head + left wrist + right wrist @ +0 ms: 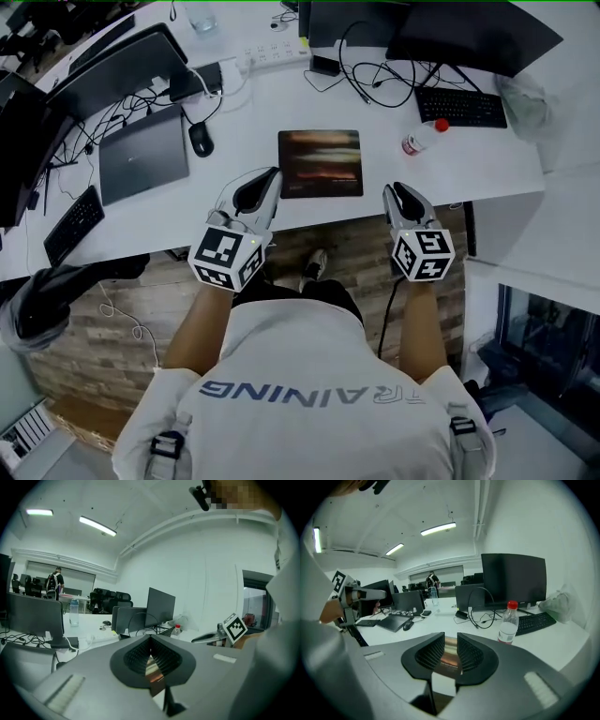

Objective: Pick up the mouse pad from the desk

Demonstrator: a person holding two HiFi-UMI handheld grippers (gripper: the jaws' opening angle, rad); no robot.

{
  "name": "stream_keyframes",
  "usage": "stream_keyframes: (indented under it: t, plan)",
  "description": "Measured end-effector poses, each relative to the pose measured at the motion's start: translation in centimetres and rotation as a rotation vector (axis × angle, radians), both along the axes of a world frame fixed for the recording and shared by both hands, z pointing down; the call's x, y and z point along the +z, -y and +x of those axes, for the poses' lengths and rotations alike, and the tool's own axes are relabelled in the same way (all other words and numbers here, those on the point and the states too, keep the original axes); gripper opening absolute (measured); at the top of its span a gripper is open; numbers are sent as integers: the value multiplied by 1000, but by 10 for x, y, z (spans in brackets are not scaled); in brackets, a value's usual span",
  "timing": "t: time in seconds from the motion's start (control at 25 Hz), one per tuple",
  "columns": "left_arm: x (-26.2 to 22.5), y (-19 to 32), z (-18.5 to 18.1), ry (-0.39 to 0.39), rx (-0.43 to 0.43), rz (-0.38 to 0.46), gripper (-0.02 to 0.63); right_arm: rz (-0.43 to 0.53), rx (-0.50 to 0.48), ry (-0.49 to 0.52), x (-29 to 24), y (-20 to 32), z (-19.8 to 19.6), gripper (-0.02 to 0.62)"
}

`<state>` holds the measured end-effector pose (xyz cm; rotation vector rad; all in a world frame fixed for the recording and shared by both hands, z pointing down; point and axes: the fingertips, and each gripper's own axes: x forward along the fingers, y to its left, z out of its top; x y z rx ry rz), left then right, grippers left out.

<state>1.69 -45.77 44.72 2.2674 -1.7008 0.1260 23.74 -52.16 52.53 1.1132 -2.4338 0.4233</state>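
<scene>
Two grippers nearest, tips over the near edge of the desk (253,112): left gripper (272,180) with jaws pressed together on nothing, right gripper (401,191) with jaws parted, empty. Just beyond and between them, flat on the desk, the mouse pad (321,164), untouched. Farther right, a red-capped bottle (507,623), clearly upright only in the right gripper view. Farthest, in the gripper views alone, a standing person (55,581).

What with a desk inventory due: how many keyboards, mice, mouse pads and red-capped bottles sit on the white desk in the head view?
Keyboards: 2
Mouse: 1
Mouse pad: 1
Red-capped bottle: 1
Total: 5
</scene>
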Motion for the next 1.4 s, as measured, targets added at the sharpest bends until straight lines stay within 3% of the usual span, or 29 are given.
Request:
stream_keyframes:
  t: [0.24,0.4,0.6,0.92,1.4]
  plan:
    - [21,2,-20,21,-23,-46,2,-119,-90,-175,74,2,-15,178]
    - [33,1,-34,19,-45,-74,2,-176,-147,-309,127,-1,-17,187]
    - [46,2,-43,11,-63,-109,2,-239,-199,-401,174,0,-22,199]
    - [63,-2,-45,19,-76,-153,2,-301,-241,-425,214,3,-27,196]
    - [67,-1,-29,5,-55,-169,2,-324,-237,-406,219,5,-27,164]
